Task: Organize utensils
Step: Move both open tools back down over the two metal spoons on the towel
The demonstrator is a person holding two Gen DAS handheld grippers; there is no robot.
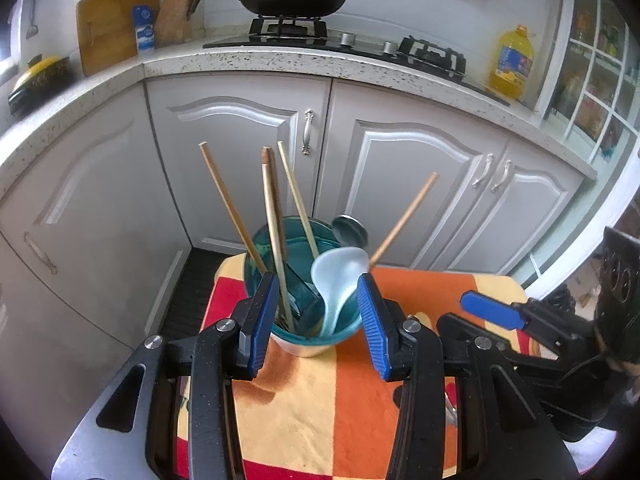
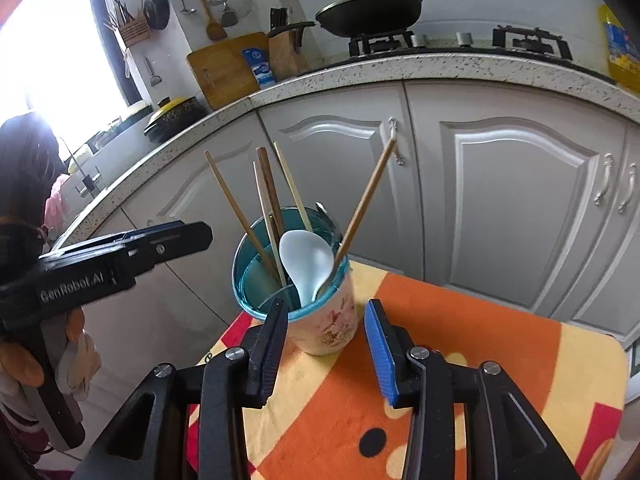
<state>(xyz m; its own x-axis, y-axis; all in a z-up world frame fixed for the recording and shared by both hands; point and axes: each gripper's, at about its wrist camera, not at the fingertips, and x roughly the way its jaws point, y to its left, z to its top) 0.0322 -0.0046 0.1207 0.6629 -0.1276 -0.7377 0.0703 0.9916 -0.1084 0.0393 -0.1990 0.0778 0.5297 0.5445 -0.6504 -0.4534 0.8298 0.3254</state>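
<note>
On the bench (image 2: 460,360), the utensil cup (image 2: 328,320) is standing upright, chopsticks (image 2: 232,200) fanning upward, white spoon (image 2: 306,260) bowl-up; both grippers' (image 1: 318,320) (image 2: 326,344) fingers are gaping wide, holding nothing.

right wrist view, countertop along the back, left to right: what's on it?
Yellow-lidded pot → wooden cutting board → blue-and-white packet → knife block → black lidded wok on the stove → yellow oil bottle.
</note>
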